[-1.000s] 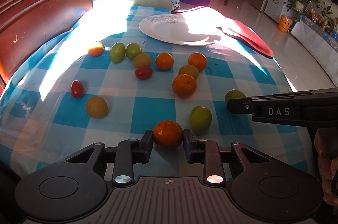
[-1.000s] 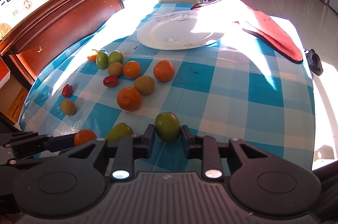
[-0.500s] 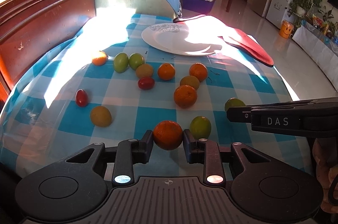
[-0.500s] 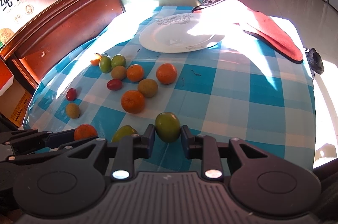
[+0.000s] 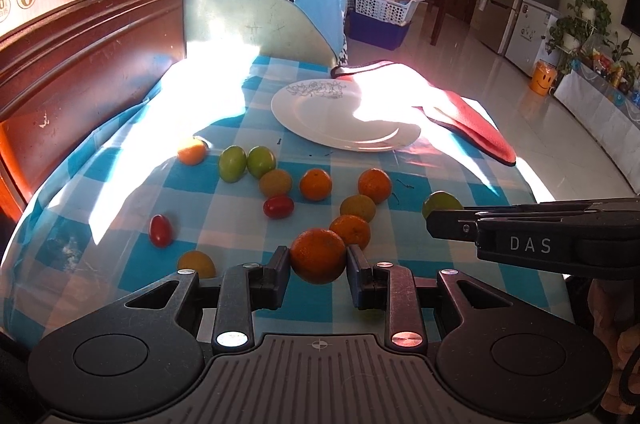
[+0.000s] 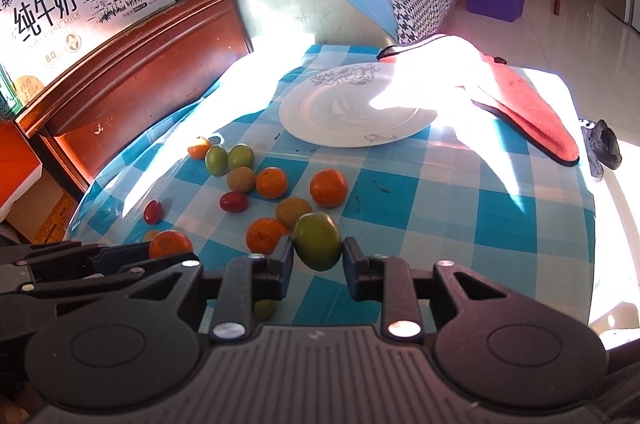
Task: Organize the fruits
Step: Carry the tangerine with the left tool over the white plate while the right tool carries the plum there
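My left gripper (image 5: 319,262) is shut on an orange (image 5: 318,255) and holds it above the blue checked tablecloth (image 5: 224,208). My right gripper (image 6: 318,258) is shut on a green fruit (image 6: 318,241), also lifted; that fruit also shows in the left wrist view (image 5: 442,202). Several oranges, green fruits and red tomatoes lie scattered on the cloth, among them an orange (image 6: 329,187) and a red tomato (image 6: 233,202). A white plate (image 5: 344,114) sits empty at the far side; it also shows in the right wrist view (image 6: 352,112).
A red cloth (image 5: 476,128) lies right of the plate. A wooden headboard (image 5: 80,64) runs along the left. A blue-covered chair back (image 5: 264,4) stands behind the table. The table drops off on the right to the floor.
Both grippers have risen off the table with their fruit and moved forward toward the plate. The fruits on the cloth have not moved.
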A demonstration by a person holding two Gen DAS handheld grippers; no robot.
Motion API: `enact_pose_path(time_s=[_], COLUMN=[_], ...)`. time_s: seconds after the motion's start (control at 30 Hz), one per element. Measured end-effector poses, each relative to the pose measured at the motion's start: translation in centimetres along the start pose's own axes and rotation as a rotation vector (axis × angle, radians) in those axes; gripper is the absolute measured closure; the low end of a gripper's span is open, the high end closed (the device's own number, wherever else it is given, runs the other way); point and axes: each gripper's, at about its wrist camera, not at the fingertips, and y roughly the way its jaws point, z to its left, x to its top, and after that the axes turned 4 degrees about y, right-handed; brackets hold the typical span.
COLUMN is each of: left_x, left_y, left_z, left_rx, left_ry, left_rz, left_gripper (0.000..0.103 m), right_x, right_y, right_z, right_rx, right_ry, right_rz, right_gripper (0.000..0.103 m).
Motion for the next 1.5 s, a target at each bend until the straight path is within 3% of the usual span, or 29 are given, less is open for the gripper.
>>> enact_pose_path(time_s=[0.57, 0.97, 1.5], left_x=[6.7, 10.2, 12.4], left_y=[2.3, 7.3, 14.6], left_z=[1.2, 1.8, 1.5], left_rx=[0.008, -0.037, -0.054], left_ry=[-0.042, -0.027, 0.030], left_rz=[-0.046, -0.023, 0.045], left_gripper=[0.076, 0.076, 0.076], right_x=[6.3, 9.5, 11.4], right_y=[1.5, 5.1, 10.7], right_z=[-2.7, -4.0, -4.7], right_rx=[0.064, 0.079, 0.010], right_ry=[0.019, 0.072, 0.101], right_rz=[-0.031, 0.018, 0.080], right_gripper=[0.076, 0.076, 0.076])
